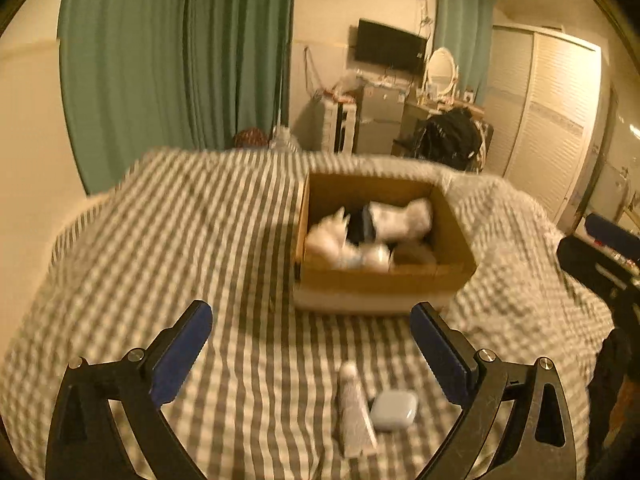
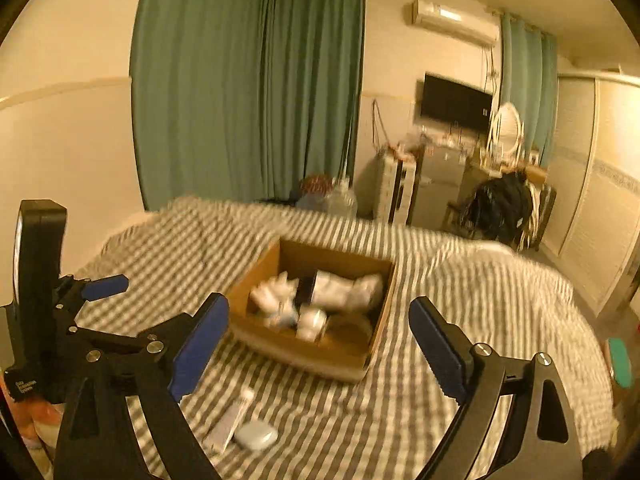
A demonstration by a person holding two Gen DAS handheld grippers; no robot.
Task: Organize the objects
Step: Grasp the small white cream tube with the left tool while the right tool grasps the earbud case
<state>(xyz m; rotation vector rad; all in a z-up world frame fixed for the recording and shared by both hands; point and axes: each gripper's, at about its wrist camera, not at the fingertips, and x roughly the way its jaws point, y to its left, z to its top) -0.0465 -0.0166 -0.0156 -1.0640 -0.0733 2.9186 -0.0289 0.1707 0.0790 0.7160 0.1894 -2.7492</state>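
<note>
A cardboard box [image 1: 384, 276] sits on the checked bedspread and holds several white and dark items [image 1: 372, 232]; it also shows in the right wrist view [image 2: 304, 352]. A white tube [image 1: 354, 412] and a small white earbud case [image 1: 394, 410] lie on the bed in front of the box, seen too in the right wrist view as the tube [image 2: 232, 420] and the case [image 2: 256, 436]. My left gripper [image 1: 312, 336] is open and empty above them. My right gripper [image 2: 318, 340] is open and empty, hovering before the box. The left gripper appears at the left of the right wrist view [image 2: 104, 286].
The grey-and-white checked bed [image 1: 180, 260] fills the foreground. Green curtains [image 1: 176, 60], a wall TV [image 1: 390, 46], a dresser with an oval mirror [image 1: 440, 70] and a white wardrobe [image 1: 548, 120] stand beyond the bed.
</note>
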